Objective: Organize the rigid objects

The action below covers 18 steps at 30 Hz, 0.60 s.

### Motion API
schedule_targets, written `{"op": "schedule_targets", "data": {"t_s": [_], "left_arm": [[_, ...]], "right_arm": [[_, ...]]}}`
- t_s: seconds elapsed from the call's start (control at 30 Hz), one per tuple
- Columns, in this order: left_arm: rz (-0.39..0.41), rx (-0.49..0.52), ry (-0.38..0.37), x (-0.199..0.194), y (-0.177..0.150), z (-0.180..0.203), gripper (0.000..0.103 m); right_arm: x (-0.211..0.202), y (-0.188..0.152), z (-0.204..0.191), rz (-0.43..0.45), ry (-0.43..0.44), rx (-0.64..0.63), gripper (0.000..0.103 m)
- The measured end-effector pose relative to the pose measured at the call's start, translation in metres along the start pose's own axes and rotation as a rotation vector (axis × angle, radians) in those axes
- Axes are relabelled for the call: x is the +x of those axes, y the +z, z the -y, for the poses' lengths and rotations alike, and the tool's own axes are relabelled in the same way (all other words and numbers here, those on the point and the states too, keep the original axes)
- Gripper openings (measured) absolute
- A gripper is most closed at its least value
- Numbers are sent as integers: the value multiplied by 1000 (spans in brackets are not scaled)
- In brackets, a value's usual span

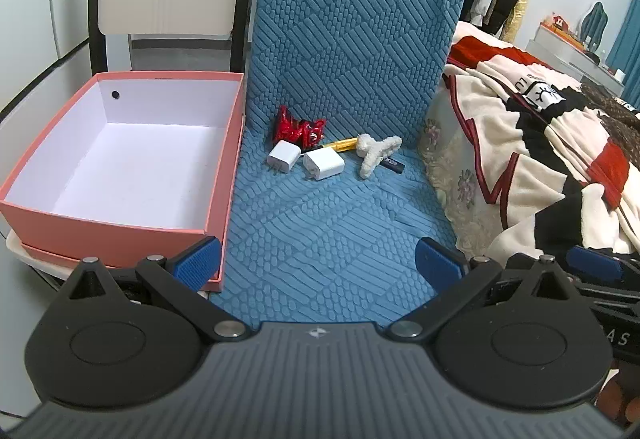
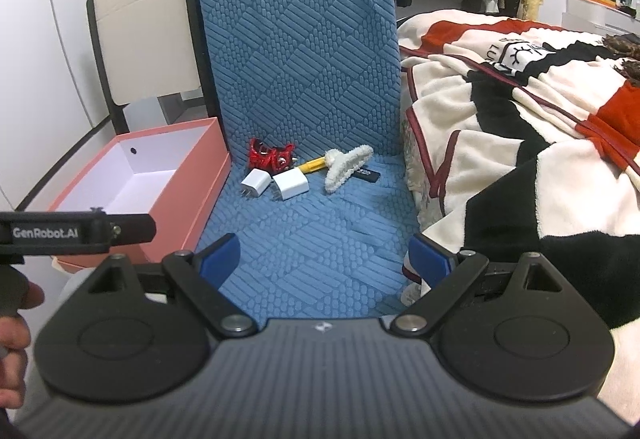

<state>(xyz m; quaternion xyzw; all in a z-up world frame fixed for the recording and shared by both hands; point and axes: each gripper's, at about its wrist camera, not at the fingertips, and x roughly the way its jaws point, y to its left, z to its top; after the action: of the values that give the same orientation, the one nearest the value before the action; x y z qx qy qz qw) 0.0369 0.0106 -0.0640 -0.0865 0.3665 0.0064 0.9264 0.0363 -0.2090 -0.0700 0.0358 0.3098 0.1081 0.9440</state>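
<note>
On the blue-covered chair seat point(image 1: 320, 239), small items lay right of the empty pink box point(image 1: 120, 159); both claws, left claw point(image 1: 318, 263) and right claw point(image 2: 324, 255), gaped empty, so the nearest white charger point(image 1: 283, 157) seemingly deserved a square, centred grasp.

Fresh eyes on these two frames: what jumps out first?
The blue quilted chair cover fills the middle, with a small cluster at the seat's back: a red hair clip, two white chargers and a fluffy white clip. On the left sits an empty pink box, open-topped. Both grippers hover open, short of the cluster.
</note>
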Motion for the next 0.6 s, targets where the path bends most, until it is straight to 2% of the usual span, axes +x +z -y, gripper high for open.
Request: {"op": "schedule_targets", "data": {"t_s": [0.6], "left_arm": [[-28, -6, -4, 24, -3, -5, 103]], "right_arm": [[17, -8, 12, -24, -15, -5, 93]]}}
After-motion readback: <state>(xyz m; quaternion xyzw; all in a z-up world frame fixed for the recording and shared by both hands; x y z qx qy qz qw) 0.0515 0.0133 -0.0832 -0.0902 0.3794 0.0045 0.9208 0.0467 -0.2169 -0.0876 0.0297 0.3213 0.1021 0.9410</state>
